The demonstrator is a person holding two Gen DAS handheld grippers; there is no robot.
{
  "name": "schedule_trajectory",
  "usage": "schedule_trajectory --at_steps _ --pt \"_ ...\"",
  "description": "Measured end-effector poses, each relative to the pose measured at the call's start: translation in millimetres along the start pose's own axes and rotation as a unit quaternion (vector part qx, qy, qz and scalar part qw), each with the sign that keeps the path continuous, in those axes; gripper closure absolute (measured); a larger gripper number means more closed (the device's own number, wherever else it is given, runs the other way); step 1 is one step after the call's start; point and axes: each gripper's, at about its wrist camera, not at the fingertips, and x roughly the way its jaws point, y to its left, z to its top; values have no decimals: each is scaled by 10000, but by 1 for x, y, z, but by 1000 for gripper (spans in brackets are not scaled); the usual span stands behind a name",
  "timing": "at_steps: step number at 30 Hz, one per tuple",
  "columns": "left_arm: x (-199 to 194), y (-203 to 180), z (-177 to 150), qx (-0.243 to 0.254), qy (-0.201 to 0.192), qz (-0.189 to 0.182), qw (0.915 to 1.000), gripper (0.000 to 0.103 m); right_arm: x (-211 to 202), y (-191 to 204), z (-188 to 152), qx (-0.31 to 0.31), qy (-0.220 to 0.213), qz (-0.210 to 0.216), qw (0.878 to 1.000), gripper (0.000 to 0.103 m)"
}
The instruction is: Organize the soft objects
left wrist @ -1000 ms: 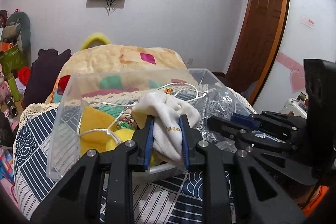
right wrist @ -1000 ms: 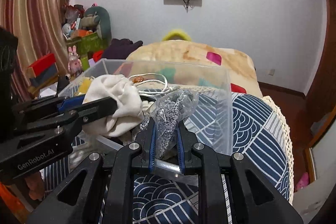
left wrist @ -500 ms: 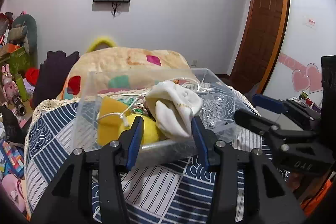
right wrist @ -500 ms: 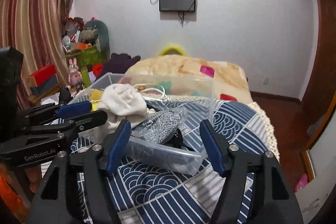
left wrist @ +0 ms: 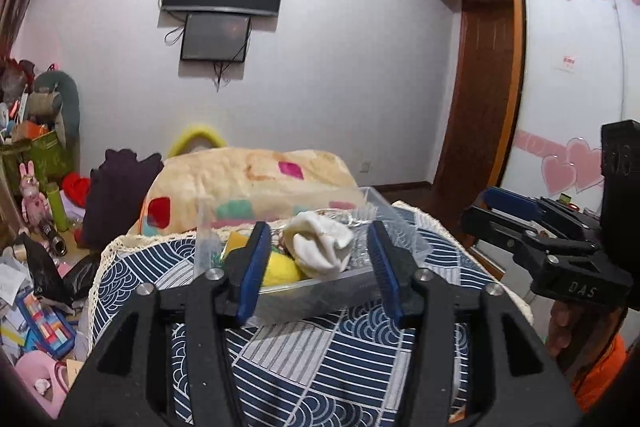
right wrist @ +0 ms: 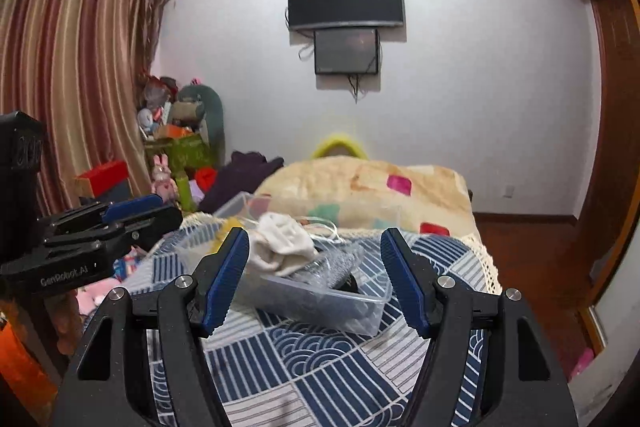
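A clear plastic bin [left wrist: 320, 289] stands on the blue patterned tablecloth [left wrist: 320, 359]. A white cloth [left wrist: 320, 245] lies on top of its contents, beside a yellow soft item [left wrist: 280, 269] and a crinkly silver bag [right wrist: 340, 265]. My left gripper [left wrist: 318, 263] is open and empty, well back from the bin. My right gripper [right wrist: 316, 267] is open and empty, also back from the bin [right wrist: 320, 301]. The white cloth [right wrist: 284, 247] shows in the right wrist view too.
A blanket-covered mound [left wrist: 256, 183] lies behind the table. Toys and clutter [left wrist: 36, 211] crowd the floor at left. A wooden door [left wrist: 484, 103] and a white wardrobe [left wrist: 572, 67] are at right. The table's lace edge [right wrist: 486, 259] drops off at right.
Both grippers let go, the left of the white cloth and the right of the silver bag, and opened wide. Both pulled back and up from the bin, which now looks smaller.
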Motion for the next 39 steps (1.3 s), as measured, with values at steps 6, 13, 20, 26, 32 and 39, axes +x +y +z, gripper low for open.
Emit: schedule_trajectory --at_steps 6,13,20,26,32,39 --pt "-23 -10 -1 145 -286 96 9994 32 -7 12 2 -11 -227 -30 9997 19" --pt "-33 -9 -8 48 -499 347 9981 4 -10 19 -6 -18 -275 -54 9996 13" --pt "-33 -7 -11 46 -521 432 9977 2 -13 19 -9 37 -346 -108 9993 5" --pt "-33 -9 -14 105 -550 489 9972 1 -15 19 -13 63 -349 -127 9993 4" --pt "-34 -9 -15 115 -563 508 9971 1 -16 19 -13 61 -353 -122 9993 4" --pt "-34 -9 -15 116 -563 505 9971 1 -18 18 -13 58 -371 -105 9992 4"
